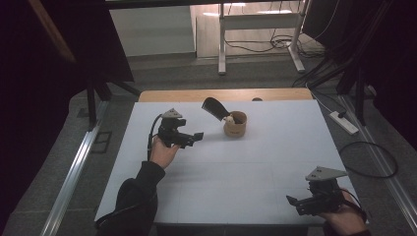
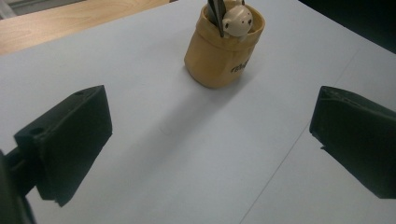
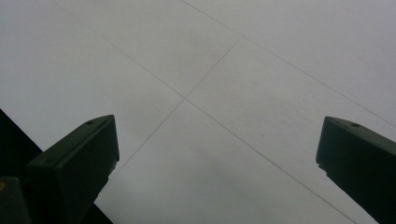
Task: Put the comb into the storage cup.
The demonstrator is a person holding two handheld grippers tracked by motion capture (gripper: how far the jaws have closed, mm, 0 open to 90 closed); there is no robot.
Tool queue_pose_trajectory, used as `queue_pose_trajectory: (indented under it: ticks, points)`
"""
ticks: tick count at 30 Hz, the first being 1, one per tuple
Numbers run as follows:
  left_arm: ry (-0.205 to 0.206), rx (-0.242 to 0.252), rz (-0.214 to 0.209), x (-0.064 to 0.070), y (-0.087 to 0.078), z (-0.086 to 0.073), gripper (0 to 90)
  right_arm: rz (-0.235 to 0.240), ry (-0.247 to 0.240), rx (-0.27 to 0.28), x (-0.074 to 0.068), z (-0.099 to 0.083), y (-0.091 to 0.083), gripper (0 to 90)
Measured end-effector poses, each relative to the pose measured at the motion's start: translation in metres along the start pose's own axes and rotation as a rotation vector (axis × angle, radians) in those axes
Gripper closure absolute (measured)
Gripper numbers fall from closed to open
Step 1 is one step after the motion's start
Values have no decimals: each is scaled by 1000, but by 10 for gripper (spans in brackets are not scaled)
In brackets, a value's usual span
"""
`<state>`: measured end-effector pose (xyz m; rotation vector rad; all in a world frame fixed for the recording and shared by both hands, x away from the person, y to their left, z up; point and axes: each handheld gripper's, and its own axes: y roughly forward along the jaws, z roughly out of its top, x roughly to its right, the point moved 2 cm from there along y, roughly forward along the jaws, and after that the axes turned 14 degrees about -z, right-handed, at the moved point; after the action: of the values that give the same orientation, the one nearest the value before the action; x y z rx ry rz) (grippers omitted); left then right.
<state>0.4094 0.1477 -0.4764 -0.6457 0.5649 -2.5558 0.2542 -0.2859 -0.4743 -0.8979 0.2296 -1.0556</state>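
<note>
landmark: a squat tan fabric pot [image 1: 235, 125] with dark lettering on its side, standing upright on the white tabletop [image 1: 231, 187] toward the far middle
contents of the pot: a dark, flat, paddle-shaped thing [image 1: 214, 108] leans out of the pot up and to the left in the high view, and a small cream figure with a round animal face [image 2: 237, 22] sits at the rim beside it
left claw [image 1: 196, 136]: held by the person's left hand [image 1: 163, 150] just to the left of the pot, jaws wide apart and holding nothing; in the left gripper view the pot stands ahead, between the two jaws and a little beyond them, not touching either
right claw [image 1: 292, 203]: at the near right corner of the tabletop, well apart from the pot, jaws spread wide with nothing between them; its own view looks down on bare white surface crossed by thin lines
key relation: the pot lies straight ahead of the left claw, which is the nearer one by far; the pot's long axis is upright, while the paddle's handle slants away from the left claw's side
likely step: reaching for the pot or its contents with the left claw
watch for: a soft-looking pot could tip or buckle if nudged at the rim
</note>
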Motion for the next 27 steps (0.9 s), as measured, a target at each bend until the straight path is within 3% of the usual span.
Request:
queue_pose_trajectory:
  ticks: [21, 27]
  points:
    - [24, -41, 25, 18, -10, -12, 0, 2, -6, 0, -1, 0, 0, 0]
    - [18, -33, 25, 23, -16, -15, 0, 3, -6, -1, -1, 0, 0, 0]
